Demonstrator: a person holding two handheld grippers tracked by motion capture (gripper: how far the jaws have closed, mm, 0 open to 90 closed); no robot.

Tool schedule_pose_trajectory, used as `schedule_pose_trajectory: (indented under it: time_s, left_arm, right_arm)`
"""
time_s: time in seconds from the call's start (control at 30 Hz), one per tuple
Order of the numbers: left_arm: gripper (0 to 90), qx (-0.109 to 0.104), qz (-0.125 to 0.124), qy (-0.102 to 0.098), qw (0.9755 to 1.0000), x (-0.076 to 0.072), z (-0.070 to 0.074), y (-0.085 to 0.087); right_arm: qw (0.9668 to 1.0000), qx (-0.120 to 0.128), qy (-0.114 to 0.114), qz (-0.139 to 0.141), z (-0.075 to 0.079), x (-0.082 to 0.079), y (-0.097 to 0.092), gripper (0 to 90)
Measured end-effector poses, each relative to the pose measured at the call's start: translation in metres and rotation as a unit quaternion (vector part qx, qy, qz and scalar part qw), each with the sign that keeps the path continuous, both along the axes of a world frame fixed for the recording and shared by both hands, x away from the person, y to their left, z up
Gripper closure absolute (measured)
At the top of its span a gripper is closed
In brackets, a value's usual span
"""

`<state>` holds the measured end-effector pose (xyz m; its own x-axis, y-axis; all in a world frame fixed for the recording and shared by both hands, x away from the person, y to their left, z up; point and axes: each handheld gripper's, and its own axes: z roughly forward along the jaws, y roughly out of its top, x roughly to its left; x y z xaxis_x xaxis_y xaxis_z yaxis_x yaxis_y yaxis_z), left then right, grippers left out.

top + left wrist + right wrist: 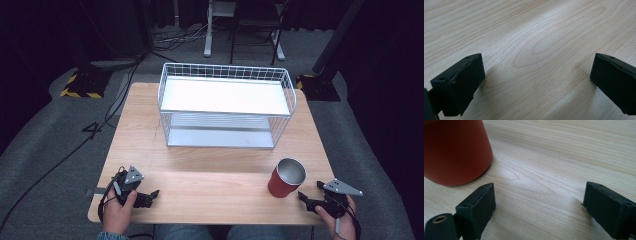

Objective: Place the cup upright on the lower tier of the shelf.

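While your right gripper [303,198] rests wide-jawed just beside the red cup [286,178] near the table's [210,175] front edge, a careless nudge could topple it; left gripper [154,195] likewise gapes, holding nothing.

red cup [285,178], upright, steel-lined, near table's front right

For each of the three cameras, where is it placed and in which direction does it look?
High view: above the person's side, looking forward and down on the wooden table, white wire shelf rack and red cup; both hands show, holding the left gripper and right gripper.
Left gripper view: rides on the left gripper, looking low over bare tabletop; jaws wide apart.
Right gripper view: rides on the right gripper, facing tabletop; jaws apart.
Shared: the red cup appears in the high and right gripper views.
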<state>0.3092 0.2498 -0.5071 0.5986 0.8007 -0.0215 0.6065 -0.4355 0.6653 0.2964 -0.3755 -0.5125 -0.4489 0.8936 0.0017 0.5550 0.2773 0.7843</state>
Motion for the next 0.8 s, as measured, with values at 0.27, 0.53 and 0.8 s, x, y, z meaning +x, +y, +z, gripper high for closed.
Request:
schedule_pose_trajectory:
  time_s: [0.27,0.53,0.8]
  left_arm:
    - [0.0,0.000,-0.001,0.000,1.0000,0.000,0.000,0.000]
    - [0.0,0.006,-0.017,-0.004,0.9998,0.004,0.000,0.001]
    - [0.0,0.006,-0.019,-0.004,0.9998,0.009,0.000,0.000]
  right_arm:
    - [0.9996,0.026,-0.001,-0.005,0.002,-0.008,-0.003,16.3]
    - [0.9982,0.039,-0.042,-0.020,0.015,-0.024,-0.002,15.9]
    - [0.9962,0.063,-0.058,-0.019,0.021,-0.039,0.009,15.9]
